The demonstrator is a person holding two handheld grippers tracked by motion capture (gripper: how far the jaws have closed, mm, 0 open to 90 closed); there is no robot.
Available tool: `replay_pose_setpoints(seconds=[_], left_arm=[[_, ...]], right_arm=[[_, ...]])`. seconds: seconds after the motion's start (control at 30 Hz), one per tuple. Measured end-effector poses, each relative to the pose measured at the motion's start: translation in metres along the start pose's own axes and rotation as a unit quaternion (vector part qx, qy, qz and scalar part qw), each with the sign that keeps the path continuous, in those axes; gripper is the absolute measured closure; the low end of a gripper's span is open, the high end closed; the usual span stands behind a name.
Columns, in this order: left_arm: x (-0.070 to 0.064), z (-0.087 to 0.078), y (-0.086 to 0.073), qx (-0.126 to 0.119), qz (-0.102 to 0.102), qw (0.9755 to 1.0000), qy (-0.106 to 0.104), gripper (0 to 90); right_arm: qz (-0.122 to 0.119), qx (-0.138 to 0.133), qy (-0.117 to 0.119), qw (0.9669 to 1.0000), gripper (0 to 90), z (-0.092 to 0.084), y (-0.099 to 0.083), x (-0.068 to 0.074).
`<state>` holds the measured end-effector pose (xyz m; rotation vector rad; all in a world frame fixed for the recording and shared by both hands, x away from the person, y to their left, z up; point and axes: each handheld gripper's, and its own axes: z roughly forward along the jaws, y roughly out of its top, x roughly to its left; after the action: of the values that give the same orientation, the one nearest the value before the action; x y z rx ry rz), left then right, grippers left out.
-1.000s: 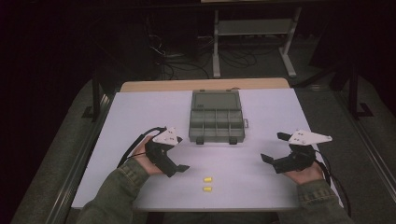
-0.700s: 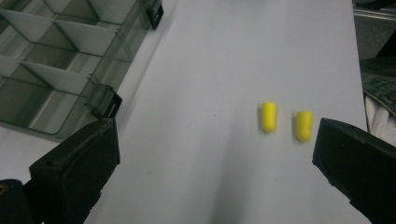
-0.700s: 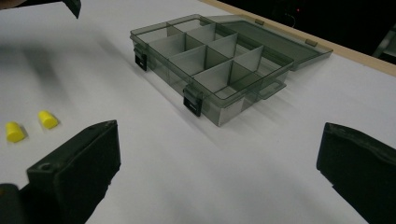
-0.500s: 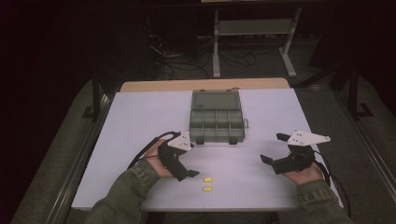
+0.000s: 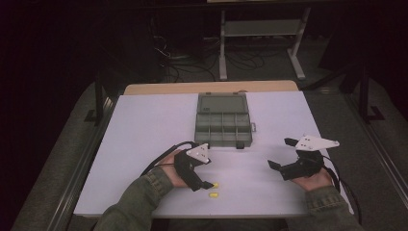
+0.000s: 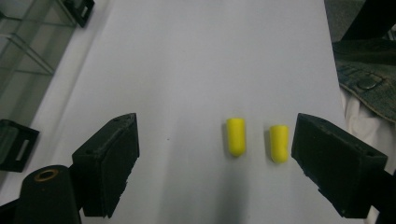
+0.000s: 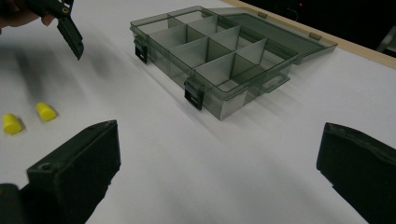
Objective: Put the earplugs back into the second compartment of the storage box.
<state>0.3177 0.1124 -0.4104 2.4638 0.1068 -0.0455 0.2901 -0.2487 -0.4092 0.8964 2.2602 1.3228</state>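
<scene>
Two small yellow foam plugs (image 5: 215, 185) (image 5: 213, 195) lie side by side near the front of the white table (image 5: 144, 125). My left gripper (image 5: 202, 186) is tilted down over them. In the left gripper view both plugs (image 6: 236, 136) (image 6: 279, 143) lie between the jaws of the left gripper (image 6: 215, 144), the right one close to the right jaw but apart from it. The jaws have just been closing and still stand wide. My right gripper (image 5: 280, 153) hovers open at the right with nothing in it (image 7: 219, 158).
A grey compartment box (image 5: 223, 129) with its lid folded back sits at the table's middle; its cells (image 7: 215, 51) look empty. Bare white tabletop lies between the box and both grippers. Beyond the far edge are dark floor, cables and a metal stand (image 5: 260, 29).
My left gripper has moved right and down toward the table's front, ending over the two yellow plugs. The right gripper has stayed in place.
</scene>
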Motion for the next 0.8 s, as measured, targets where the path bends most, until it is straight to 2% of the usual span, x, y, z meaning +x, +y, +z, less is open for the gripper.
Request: replay_pose_setpoints(seconds=[0.3,0.5,0.63,0.67,0.8], left_arm=[[-0.001,0.01,0.0,0.01,0.004,0.9998,-0.017,23.5],[-0.001,0.013,0.0,0.009,0.005,0.9997,-0.023,35.5],[-0.001,0.017,-0.001,0.019,0.007,0.9994,-0.028,41.1],[-0.001,0.018,-0.001,0.021,0.006,0.9994,-0.026,46.0],[-0.001,0.02,-0.001,0.024,0.006,0.9994,-0.022,51.3]], right_arm=[[-0.002,0.004,0.001,1.0,0.0,0.001,-0.001,0.001],[-0.003,0.005,0.002,1.0,0.0,0.002,-0.001,0.001],[-0.003,0.006,0.002,1.0,0.0,0.002,-0.001,0.001],[-0.003,0.007,0.001,1.0,0.0,0.002,-0.001,0.001],[-0.004,0.009,0.002,0.9999,0.0,0.003,-0.001,0.001]])
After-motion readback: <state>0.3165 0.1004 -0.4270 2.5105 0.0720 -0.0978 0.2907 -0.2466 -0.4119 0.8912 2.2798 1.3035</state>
